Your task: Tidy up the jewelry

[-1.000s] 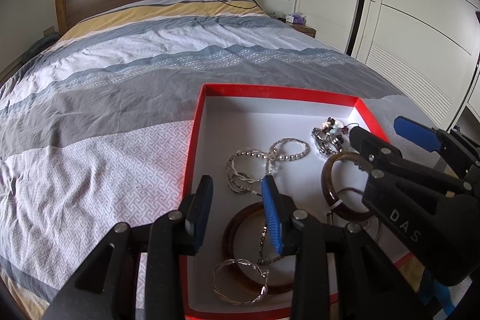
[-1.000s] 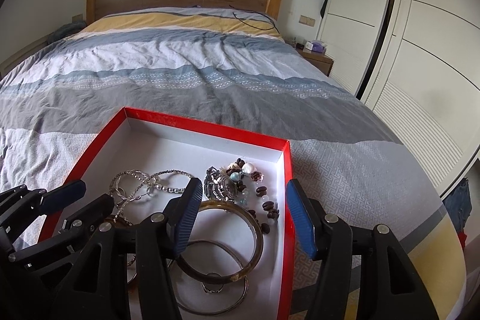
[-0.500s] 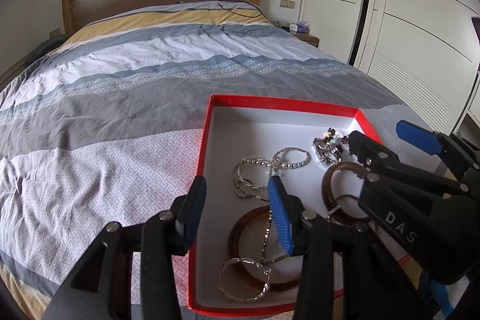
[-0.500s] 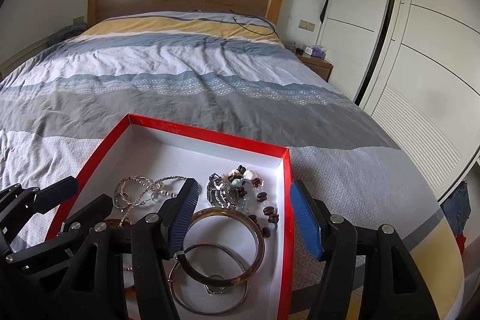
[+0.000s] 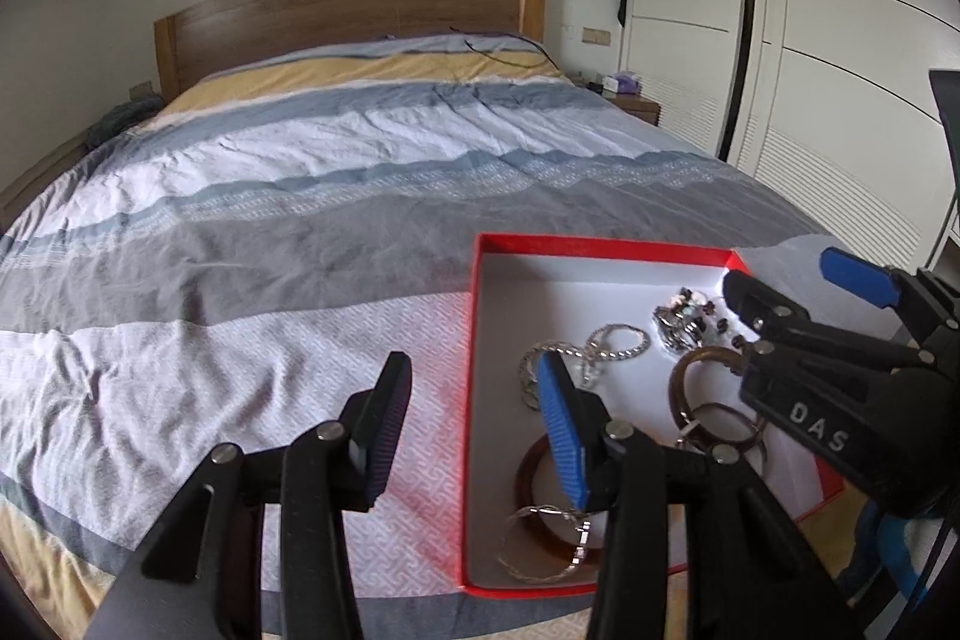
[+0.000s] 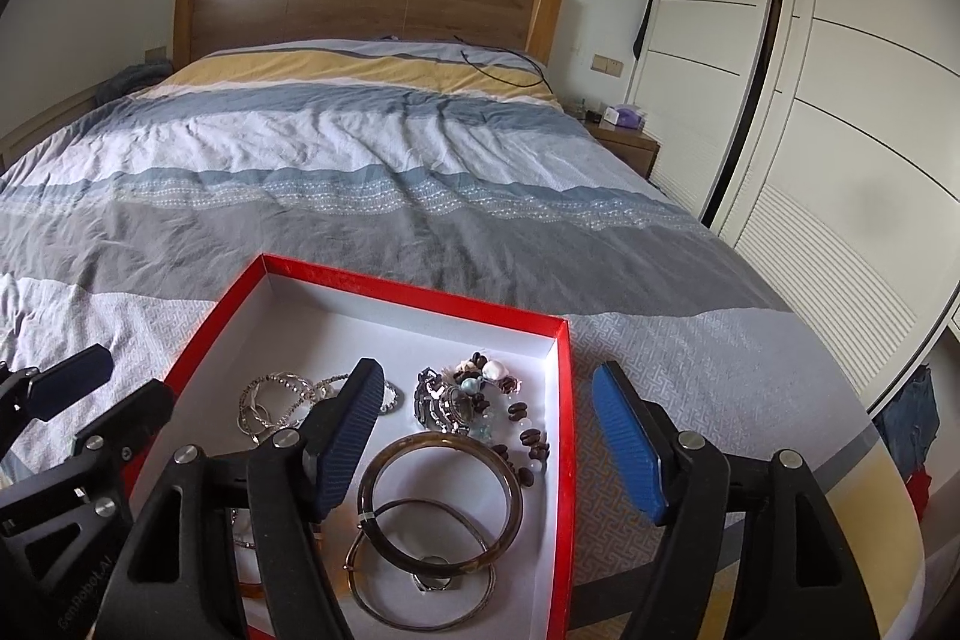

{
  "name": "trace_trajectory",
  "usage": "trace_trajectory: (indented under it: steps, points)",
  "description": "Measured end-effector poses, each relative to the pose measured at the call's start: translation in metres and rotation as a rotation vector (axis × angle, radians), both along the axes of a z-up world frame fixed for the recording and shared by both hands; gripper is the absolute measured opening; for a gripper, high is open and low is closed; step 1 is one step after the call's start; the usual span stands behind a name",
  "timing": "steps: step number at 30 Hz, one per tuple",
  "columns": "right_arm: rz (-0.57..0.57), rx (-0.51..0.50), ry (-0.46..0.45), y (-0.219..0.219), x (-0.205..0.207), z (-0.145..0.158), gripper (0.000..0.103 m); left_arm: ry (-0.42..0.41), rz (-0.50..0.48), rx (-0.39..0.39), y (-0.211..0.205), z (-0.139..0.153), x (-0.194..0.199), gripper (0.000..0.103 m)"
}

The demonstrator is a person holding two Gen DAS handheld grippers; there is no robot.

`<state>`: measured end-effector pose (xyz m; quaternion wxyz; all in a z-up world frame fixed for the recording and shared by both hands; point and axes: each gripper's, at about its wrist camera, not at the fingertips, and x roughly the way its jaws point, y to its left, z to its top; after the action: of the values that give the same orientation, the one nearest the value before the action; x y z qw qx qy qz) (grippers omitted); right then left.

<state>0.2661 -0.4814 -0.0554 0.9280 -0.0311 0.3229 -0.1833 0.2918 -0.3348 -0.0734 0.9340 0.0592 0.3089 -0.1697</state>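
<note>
Claws spread and empty over the jewelry box on the bed.

Left claw [image 5: 474, 418] hangs with jaws apart, holding nothing, straddling the left wall of the red box [image 6: 210, 319], which sits on the striped duvet [image 6: 360, 172] near the foot of the bed. Inside the box, going left to right: a tangle of silver chain bracelets [image 6: 282, 397], light, limp and likely to snag, best pinched at one loop; a dark brown bangle [image 6: 441, 499] lying over a thin silver bangle [image 6: 420, 580], both stiff, smooth and probably slippery, best gripped across the rim; then a cluster of dark beads and pearls [image 6: 486, 394] near the right wall, loose and delicate. Right claw [image 6: 489, 436] also stands wide and empty, above the bangles.
</note>
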Motion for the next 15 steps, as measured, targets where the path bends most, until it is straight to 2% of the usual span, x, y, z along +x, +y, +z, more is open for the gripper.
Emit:
trace_trajectory:
  steps: [3,10,15]
  points:
    - [0.000,-0.005,-0.016,0.002,-0.003,0.006,0.077,-0.032,0.032,0.022,0.009,0.004,-0.002,0.042]
    - [0.003,-0.011,-0.055,0.008,-0.009,0.022,0.082,-0.027,0.094,0.071,0.043,0.018,-0.009,0.042]
    - [0.006,-0.020,-0.084,0.022,-0.020,0.039,0.084,0.027,0.152,0.091,0.083,0.037,-0.021,0.042]
